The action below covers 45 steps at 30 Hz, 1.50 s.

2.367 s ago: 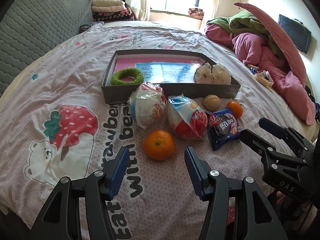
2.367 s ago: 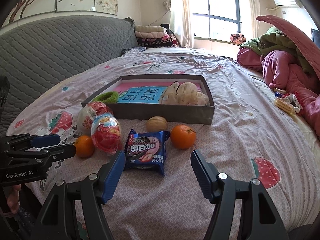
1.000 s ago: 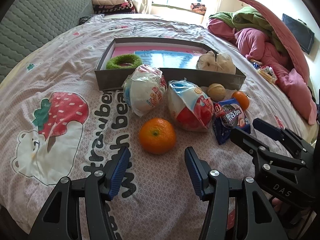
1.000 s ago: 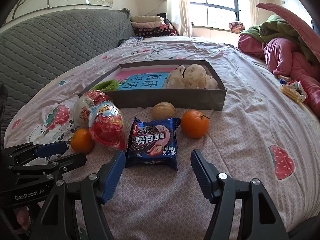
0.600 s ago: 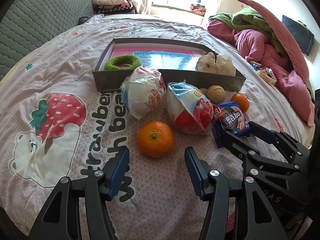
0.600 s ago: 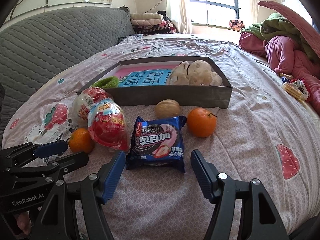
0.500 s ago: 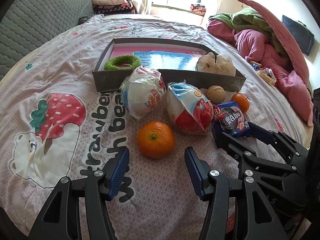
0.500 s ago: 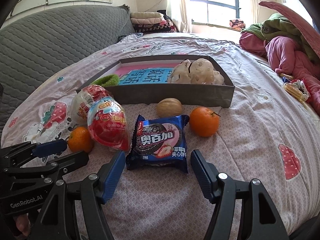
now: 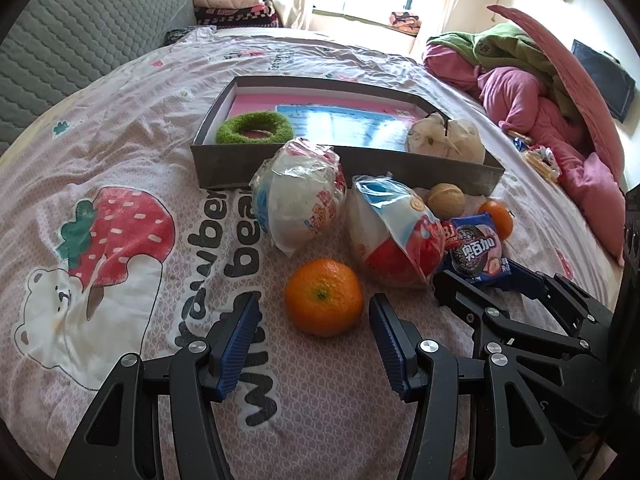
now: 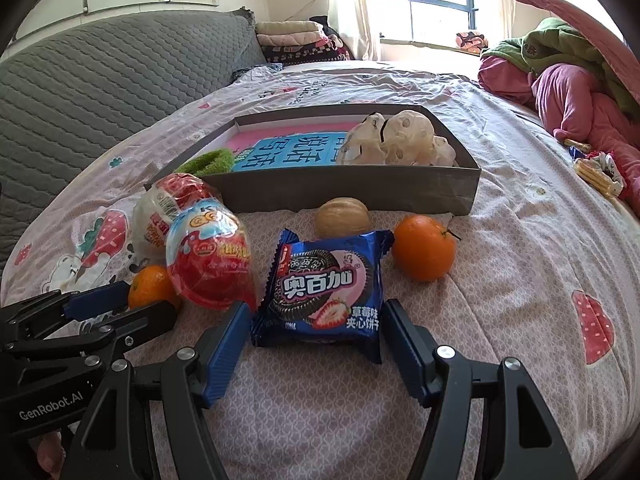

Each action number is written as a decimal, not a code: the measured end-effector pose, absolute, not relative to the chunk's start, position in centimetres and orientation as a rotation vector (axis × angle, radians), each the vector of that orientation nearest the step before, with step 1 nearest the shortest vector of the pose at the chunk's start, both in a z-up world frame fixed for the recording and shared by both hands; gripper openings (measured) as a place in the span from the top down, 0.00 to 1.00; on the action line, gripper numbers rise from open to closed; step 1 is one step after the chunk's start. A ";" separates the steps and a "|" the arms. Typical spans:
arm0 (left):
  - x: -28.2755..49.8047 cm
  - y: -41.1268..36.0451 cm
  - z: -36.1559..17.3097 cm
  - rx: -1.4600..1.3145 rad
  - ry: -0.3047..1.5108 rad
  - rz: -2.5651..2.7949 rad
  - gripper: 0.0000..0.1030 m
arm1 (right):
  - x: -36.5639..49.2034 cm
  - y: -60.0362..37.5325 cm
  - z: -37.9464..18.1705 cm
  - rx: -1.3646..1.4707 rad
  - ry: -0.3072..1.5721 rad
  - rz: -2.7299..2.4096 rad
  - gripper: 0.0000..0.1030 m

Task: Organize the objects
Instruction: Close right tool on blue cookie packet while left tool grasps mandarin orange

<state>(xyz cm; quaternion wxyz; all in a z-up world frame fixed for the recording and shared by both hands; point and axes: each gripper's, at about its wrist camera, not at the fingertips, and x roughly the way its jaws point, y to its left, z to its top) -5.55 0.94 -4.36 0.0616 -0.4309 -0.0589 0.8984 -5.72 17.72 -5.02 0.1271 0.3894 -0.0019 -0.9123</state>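
Note:
On the bed, my left gripper (image 9: 314,338) is open just short of an orange (image 9: 324,298), which sits ahead of its blue fingertips. My right gripper (image 10: 314,344) is open with the near edge of a blue cookie packet (image 10: 326,288) between its tips, no pad touching it. Two wrapped toy eggs (image 9: 394,232) (image 9: 300,196), a walnut (image 10: 342,216) and a second orange (image 10: 424,248) lie in front of a grey box (image 9: 360,164). The box holds a green ring (image 9: 254,128) and a white bag (image 10: 396,140).
A grey quilted headboard (image 10: 100,80) runs along the left. Pink and green bedding (image 9: 532,92) is heaped at the right, with small snack wrappers (image 10: 598,172) beside it. Folded blankets (image 10: 300,40) lie under the window.
Both grippers have crept forward: the orange now lies nearer the left fingertips and the cookie packet's near edge has come between the right ones. Jaw openings are unchanged.

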 end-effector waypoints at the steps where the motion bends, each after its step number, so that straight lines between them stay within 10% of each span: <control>1: -5.7 0.9 -4.4 -1.305 -0.179 2.720 0.43 | -5.8 17.7 -5.1 1.136 -0.006 -2.657 0.35; 29: -6.9 1.7 -5.4 -1.288 -0.107 2.760 0.43 | -6.7 17.8 -5.3 1.123 0.013 -2.675 0.49; 33: -6.8 1.9 -5.4 -1.266 -0.103 2.745 0.60 | -6.5 17.9 -5.3 1.119 0.017 -2.663 0.49; 45: -5.9 1.8 -5.0 -1.232 -0.137 2.720 0.60 | -6.0 18.6 -4.9 1.099 -0.047 -2.625 0.50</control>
